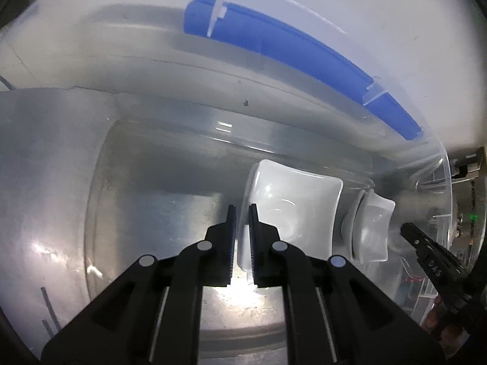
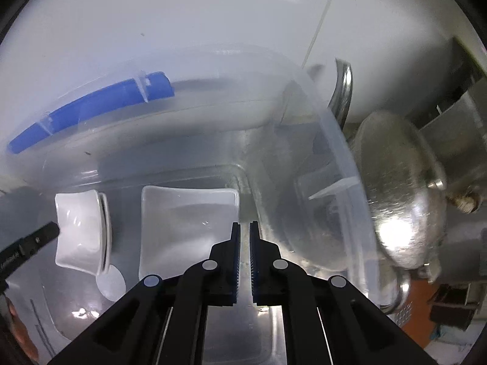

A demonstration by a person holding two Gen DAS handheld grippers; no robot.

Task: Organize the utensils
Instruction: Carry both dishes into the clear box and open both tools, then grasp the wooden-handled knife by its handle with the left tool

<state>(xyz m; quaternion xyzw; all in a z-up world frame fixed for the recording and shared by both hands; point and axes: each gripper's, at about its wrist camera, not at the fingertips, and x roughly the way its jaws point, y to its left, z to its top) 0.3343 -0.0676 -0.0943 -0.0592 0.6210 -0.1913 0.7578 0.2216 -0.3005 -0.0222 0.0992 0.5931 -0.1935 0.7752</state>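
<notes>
A white wall backs a metal counter (image 2: 268, 343) on which stands a clear plastic bin (image 1: 182, 158) with a blue handle (image 1: 292, 51) on its far rim. Both cameras look steeply down into the bin. Nearest in the left wrist view, the left gripper (image 1: 242, 210) has its jaws drawn almost together on the near rim of a white square dish (image 1: 298, 200) that rests on the bin floor. To the left of that dish the bin floor lies bare as far as the rounded side wall. Nearest in the right wrist view, the right gripper (image 2: 244, 226) is likewise closed to a narrow slit on the right-hand rim of a pale square dish (image 2: 185, 228). This dish lies just inside the bin's near right corner, with little room between it and the wall. Beside the large dish, a smaller white square dish (image 1: 369, 228) stands tipped on its side, stacked against another piece whose shape cannot be told. A gripper tip lies close to it in each view, and contact cannot be told. Only the right wrist view shows a white spoon bowl (image 2: 111, 284) below the tipped dish. The same view alone shows metal pots (image 2: 401, 188) outside the bin on the right, just beside its wall.
</notes>
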